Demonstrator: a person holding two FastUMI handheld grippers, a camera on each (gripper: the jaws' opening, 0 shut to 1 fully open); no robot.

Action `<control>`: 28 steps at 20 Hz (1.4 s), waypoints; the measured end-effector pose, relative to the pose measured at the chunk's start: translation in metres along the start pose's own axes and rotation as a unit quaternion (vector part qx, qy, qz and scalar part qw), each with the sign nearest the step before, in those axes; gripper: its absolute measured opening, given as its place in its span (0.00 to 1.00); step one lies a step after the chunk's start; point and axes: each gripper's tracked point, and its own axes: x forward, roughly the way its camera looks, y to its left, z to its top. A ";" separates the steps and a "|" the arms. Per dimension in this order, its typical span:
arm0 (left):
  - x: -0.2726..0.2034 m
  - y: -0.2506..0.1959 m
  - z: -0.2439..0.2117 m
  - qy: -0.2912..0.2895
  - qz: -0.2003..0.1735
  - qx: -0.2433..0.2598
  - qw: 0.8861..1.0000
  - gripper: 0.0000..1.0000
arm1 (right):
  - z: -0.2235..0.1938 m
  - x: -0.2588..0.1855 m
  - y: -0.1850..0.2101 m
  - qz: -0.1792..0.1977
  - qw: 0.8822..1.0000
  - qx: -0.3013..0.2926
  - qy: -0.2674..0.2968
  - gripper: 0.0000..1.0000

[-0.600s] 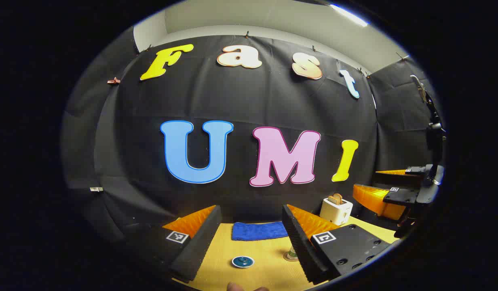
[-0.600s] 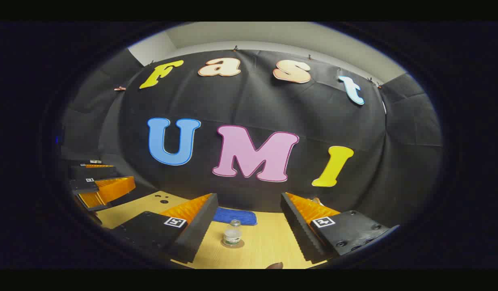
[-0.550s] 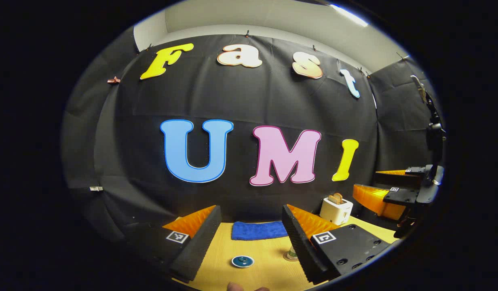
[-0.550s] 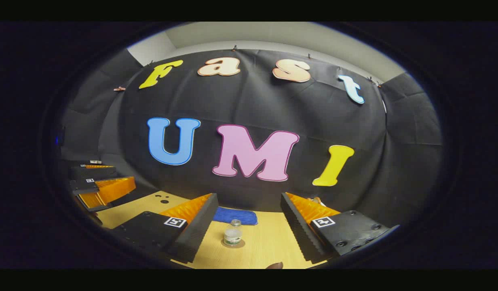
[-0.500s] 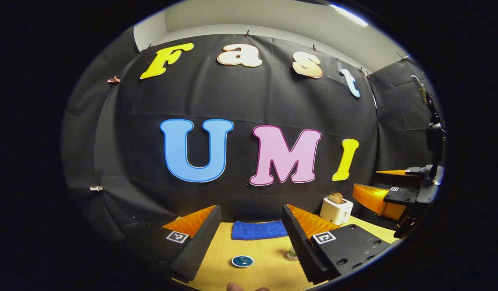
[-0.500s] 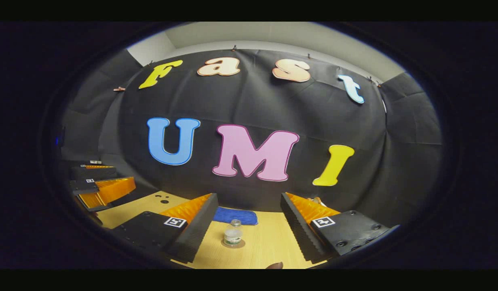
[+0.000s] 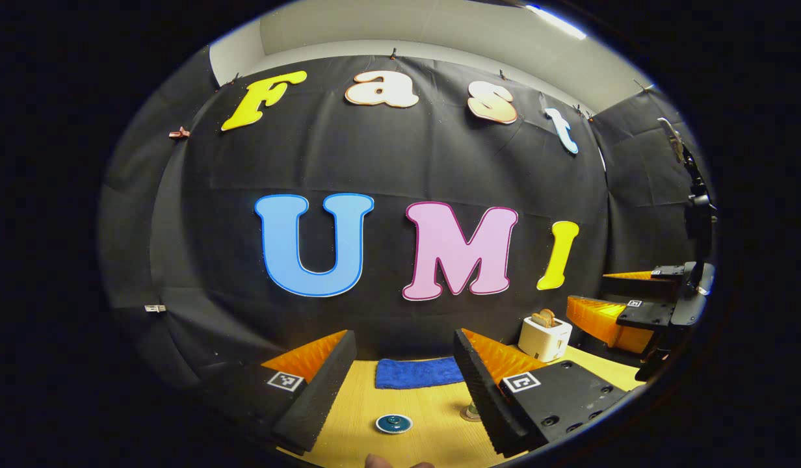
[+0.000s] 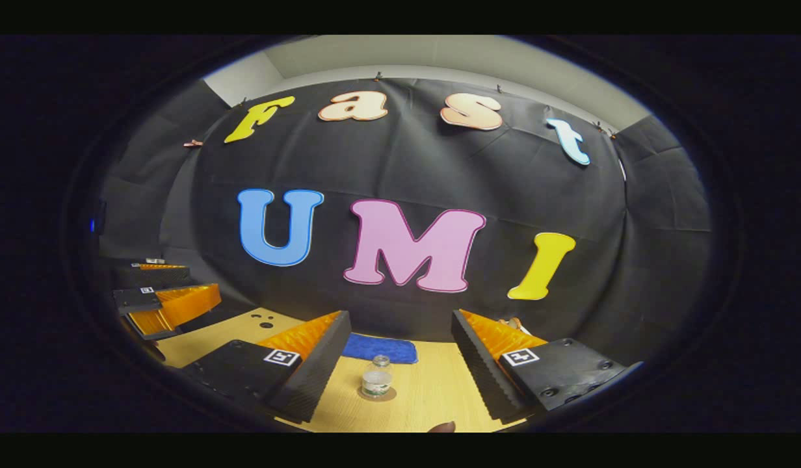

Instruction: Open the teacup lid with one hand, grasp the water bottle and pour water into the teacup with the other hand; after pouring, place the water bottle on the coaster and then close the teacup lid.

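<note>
Hand-held gripper (image 8: 400,364) before unreadably labelled bottle (image 8: 376,378)

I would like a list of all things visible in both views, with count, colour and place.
teacup lid: 1, dark teal with a white rim, on the table between the left gripper's fingers
bottle: 1, clear, upright on the coaster
coaster: 1, tan, under the bottle
cloth: 1, blue, at the table's far edge
toaster: 1, white, with toast, far right of the table
table: 1, light wood
left gripper: 1, open, above the table
right gripper: 1, open, above the table
</note>
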 end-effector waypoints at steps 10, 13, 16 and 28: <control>0.030 0.003 -0.066 0.021 0.009 0.015 1.000 0.95 | -0.064 0.026 0.011 0.016 1.000 -0.002 0.022 0.97; 0.051 0.006 -0.113 0.031 0.014 0.022 0.999 0.95 | -0.108 0.043 0.013 0.016 0.999 -0.001 0.028 0.97; 0.074 0.006 -0.166 0.038 0.017 0.022 0.999 0.95 | -0.149 0.063 0.007 0.005 1.000 0.002 0.030 0.97; 0.128 0.014 -0.326 0.114 0.033 0.016 0.993 0.74 | -0.229 0.093 -0.002 -0.014 0.999 -0.005 0.040 0.97</control>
